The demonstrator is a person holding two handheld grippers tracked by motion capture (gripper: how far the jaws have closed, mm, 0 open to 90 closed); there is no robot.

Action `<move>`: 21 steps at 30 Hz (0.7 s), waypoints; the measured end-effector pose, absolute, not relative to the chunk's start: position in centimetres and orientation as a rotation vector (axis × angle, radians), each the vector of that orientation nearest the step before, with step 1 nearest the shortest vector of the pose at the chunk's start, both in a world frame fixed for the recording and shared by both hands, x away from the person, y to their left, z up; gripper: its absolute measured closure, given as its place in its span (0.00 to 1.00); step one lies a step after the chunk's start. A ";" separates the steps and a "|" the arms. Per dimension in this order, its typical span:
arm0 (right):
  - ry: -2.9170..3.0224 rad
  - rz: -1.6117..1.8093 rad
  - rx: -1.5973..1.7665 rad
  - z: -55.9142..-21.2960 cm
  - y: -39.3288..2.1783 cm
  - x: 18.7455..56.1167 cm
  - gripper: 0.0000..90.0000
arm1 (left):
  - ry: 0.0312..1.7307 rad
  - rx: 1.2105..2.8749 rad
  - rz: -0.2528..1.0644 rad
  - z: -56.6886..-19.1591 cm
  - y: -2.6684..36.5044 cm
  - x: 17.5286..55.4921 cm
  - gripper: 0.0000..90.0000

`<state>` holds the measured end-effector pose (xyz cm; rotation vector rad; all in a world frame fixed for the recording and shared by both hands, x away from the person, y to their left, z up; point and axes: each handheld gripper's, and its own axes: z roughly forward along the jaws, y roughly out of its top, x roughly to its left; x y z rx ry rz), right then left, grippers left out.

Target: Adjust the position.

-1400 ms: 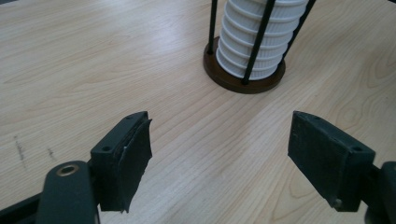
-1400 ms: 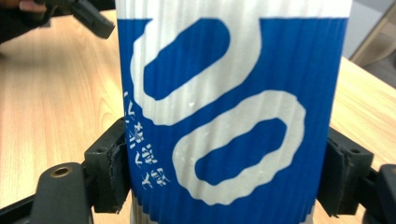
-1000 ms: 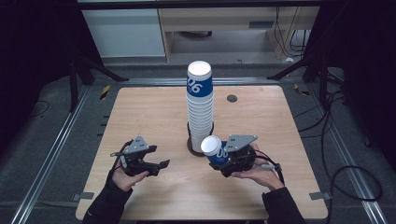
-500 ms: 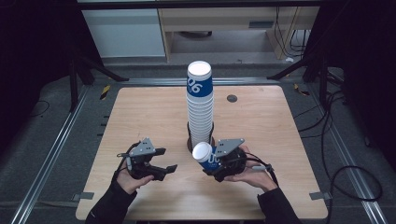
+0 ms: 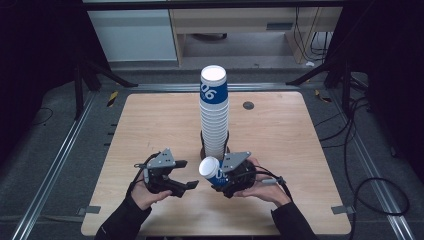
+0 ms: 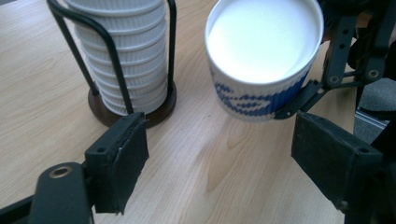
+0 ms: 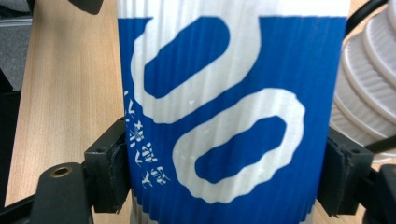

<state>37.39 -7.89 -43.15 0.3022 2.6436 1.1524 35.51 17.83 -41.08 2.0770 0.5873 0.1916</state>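
Observation:
A blue and white paper cup (image 5: pixel 209 169) lies tilted just above the table, with my right gripper (image 5: pixel 220 176) shut on its ribbed side. In the right gripper view the cup (image 7: pixel 229 107) sits between both pads, pressed at left and right. Its white round end (image 6: pixel 264 46) faces my left gripper (image 6: pixel 224 168), which stands open a short way in front of it with nothing between its jaws. My left gripper (image 5: pixel 187 174) is just left of the cup in the high view. A tall stack of upside-down cups (image 5: pixel 214 110) stands in a black wire holder (image 6: pixel 133 109) right behind.
The wooden table (image 5: pixel 150 120) has bare room to the left and right of the stack. A small dark disc (image 5: pixel 248 105) lies at the back right. Cables trail from both grippers, and dark floor with metal rails surrounds the table.
The right gripper has tipped the cup over to the left and lowered it. The left gripper has moved right, closer to the cup, and its jaws stay open.

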 end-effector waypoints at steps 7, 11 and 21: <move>2.657 1.141 0.278 -43.4 -7.1 37.2 0.23 | 0.565 2.087 0.165 -41.0 16.9 35.4 0.18; 2.670 1.130 0.254 -43.7 -6.5 37.1 0.23 | 0.560 2.099 0.155 -41.1 16.4 35.4 0.18; 2.688 1.131 0.210 -44.0 -5.2 36.6 0.23 | 0.555 2.114 0.132 -41.5 15.8 35.4 0.21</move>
